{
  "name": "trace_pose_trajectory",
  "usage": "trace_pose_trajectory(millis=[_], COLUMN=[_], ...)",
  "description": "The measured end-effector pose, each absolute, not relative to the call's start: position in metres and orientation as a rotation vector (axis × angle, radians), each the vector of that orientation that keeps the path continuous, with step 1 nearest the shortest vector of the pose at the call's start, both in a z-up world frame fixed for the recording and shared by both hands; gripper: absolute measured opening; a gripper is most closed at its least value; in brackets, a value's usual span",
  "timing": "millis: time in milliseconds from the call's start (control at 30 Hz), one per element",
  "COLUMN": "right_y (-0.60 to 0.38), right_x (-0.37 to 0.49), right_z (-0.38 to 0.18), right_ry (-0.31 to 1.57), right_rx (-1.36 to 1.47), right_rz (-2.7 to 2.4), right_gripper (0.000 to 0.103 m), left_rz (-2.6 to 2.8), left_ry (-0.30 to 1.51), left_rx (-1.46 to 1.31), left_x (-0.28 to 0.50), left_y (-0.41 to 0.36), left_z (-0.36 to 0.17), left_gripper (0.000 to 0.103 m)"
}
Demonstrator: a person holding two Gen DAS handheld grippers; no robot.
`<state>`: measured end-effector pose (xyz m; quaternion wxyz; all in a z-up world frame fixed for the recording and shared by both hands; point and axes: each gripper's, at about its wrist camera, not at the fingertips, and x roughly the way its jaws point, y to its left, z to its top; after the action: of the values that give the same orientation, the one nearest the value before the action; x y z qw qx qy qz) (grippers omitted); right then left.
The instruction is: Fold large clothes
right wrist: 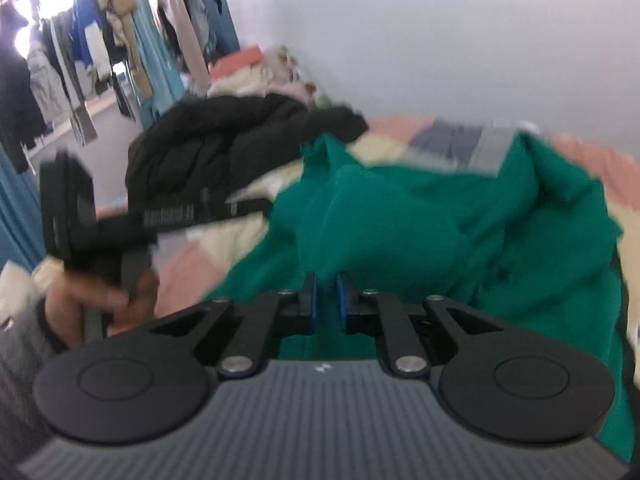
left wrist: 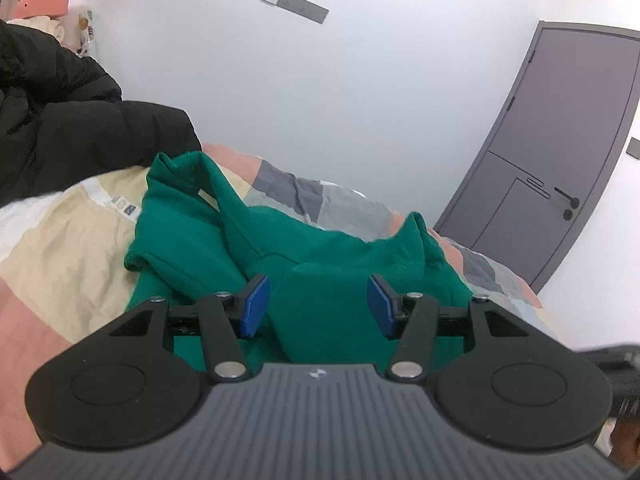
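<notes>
Your right gripper (right wrist: 325, 300) is clamped on a fold of the crumpled green fabric garment (left wrist: 320, 264) lying on the patchwork bedspread (left wrist: 60, 216). Your left gripper (left wrist: 318, 304) hovers released. Next: spread it flat.

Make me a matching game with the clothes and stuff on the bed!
Things:
1. hoodie
2. puffy jacket
3. door
4. gripper pads

Colours:
A. black
B. blue
C. green
D. grey

Pairs: 1-C, 2-A, 3-D, 4-B
</notes>
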<state>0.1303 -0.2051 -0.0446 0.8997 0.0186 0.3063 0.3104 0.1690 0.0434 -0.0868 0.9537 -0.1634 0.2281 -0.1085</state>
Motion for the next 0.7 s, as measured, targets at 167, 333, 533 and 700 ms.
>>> trace_pose_trajectory(millis=[167,333,533,700], right_y=[-0.211,-0.224,-0.222,-0.213], right_x=[0.116,0.136,0.187,0.215], right_z=[-0.054,-0.051,-0.082,-0.126], right_ry=[0.635,0.604,0.635,0.776], right_rx=[0.039,0.153,0.247,0.236], right_rz=[0.621,0.551,0.485,0.451], right_gripper=[0.014,0.016,0.032,0.029], left_rz=[-0.245,-0.262,-0.288,-0.254], left_ry=[0.466,0.499,0.606,0.751], left_rx=[-0.338,-0.384,-0.378,-0.275], left_x=[0.166,0.177,0.194,0.207], left_y=[0.036,0.035,0.026,0.003], left_z=[-0.091,-0.103,-0.129,-0.160], left_gripper=[0.060,0.061,0.061,0.060])
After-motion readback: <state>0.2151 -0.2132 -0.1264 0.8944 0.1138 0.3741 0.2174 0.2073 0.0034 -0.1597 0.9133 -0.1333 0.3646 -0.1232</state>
